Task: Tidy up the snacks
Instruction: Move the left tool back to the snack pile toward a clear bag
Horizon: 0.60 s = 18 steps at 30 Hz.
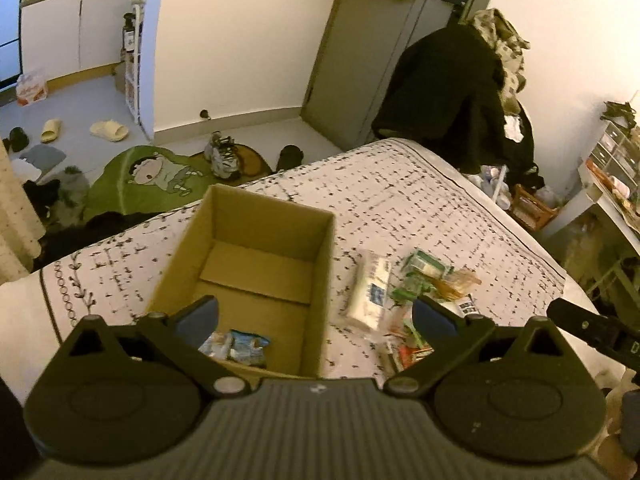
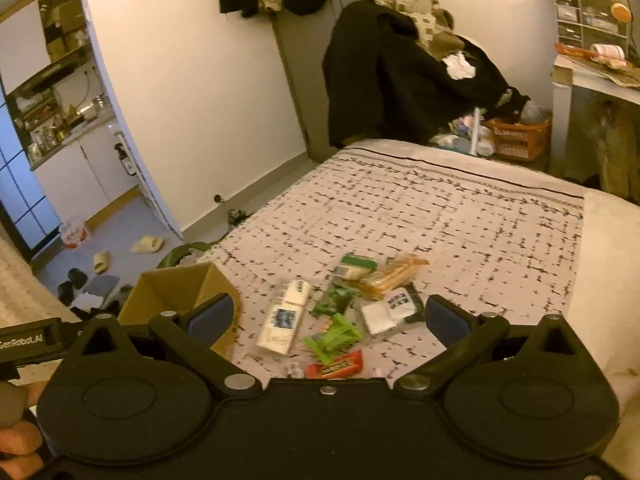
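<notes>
Left hand-held gripper [image 1: 316, 316] hangs with jaws apart and empty over the box [image 1: 256, 264], which holds one packet [image 1: 236, 346]. Right hand-held gripper [image 2: 328, 318], also spread, hovers above snacks [image 2: 340, 312] on the bed [image 2: 460, 216].

Warm, dim bedroom with cream walls [image 1: 240, 40], a grey door [image 1: 360, 60], a bed under a speckled white cover [image 2: 440, 220], a green cartoon rug [image 1: 152, 176] on the grey floor [image 1: 80, 96], dark clothes [image 2: 392, 72] heaped near a white desk [image 2: 580, 80]
</notes>
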Motion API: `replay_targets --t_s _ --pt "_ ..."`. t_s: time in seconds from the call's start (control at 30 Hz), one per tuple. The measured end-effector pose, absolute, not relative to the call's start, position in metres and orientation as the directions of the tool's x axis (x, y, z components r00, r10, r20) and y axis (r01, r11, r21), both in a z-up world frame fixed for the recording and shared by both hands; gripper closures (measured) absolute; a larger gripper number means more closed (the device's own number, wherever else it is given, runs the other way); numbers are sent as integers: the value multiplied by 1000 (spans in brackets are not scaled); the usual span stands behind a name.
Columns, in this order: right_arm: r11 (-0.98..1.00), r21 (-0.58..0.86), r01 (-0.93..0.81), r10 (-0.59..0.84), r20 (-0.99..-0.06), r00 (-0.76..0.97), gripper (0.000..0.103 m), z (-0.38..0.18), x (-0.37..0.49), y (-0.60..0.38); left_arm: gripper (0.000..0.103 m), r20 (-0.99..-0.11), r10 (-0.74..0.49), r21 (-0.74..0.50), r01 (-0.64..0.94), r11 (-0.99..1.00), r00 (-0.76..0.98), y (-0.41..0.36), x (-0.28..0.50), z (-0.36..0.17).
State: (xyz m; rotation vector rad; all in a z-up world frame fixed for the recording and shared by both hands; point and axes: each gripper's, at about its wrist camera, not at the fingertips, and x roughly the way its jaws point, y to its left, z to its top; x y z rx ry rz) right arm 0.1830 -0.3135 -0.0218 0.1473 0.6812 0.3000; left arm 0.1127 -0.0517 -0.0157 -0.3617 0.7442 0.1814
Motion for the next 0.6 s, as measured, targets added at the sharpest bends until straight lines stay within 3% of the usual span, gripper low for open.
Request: replay_targets --t_s 0.6 --pt "927 372 -57 315 -685 657 1 -73 210 -352 4 -679 -113 -346 -179 921 725 -114 133 -56"
